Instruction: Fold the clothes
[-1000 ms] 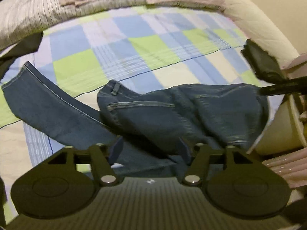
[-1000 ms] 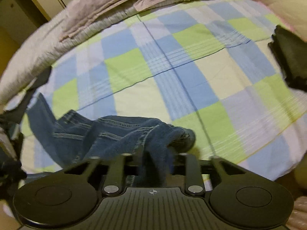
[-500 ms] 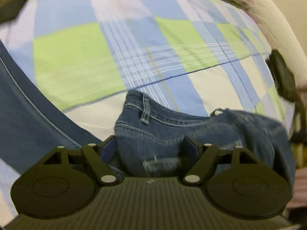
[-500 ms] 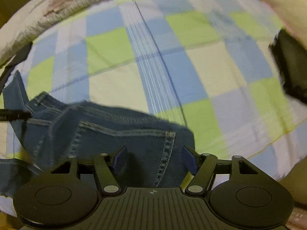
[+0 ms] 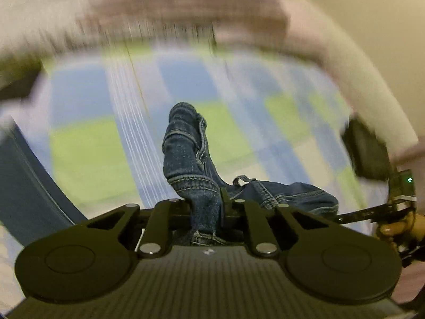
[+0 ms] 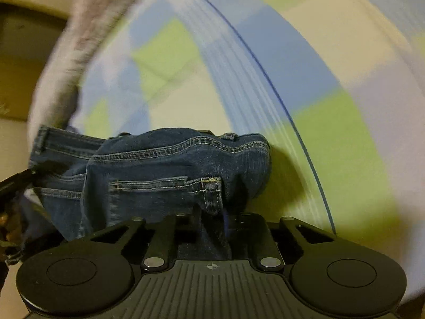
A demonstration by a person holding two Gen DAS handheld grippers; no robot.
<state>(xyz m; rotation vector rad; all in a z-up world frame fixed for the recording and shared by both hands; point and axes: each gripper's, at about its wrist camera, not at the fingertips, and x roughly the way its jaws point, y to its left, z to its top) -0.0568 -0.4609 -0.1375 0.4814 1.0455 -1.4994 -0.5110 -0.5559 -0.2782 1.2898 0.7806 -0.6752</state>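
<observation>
A pair of blue jeans (image 5: 188,156) lies over a checked bed sheet (image 5: 87,154). My left gripper (image 5: 205,207) is shut on a bunched fold of the jeans' waistband, which sticks up between the fingers. My right gripper (image 6: 215,220) is shut on the jeans (image 6: 172,164) near a belt loop, with the waistband draped across in front of it. The right gripper also shows at the right edge of the left wrist view (image 5: 372,212). A jeans leg (image 5: 24,186) trails off at the left.
Pink and striped bedding (image 5: 172,8) is piled at the head of the bed. A dark folded garment (image 5: 369,154) lies near the right edge of the bed. The sheet (image 6: 318,106) spreads beyond the jeans. Both views are blurred by motion.
Both grippers were open over the jeans half a second ago and have shut on the waistband. The jeans are bunched and lifted, and both views have swung.
</observation>
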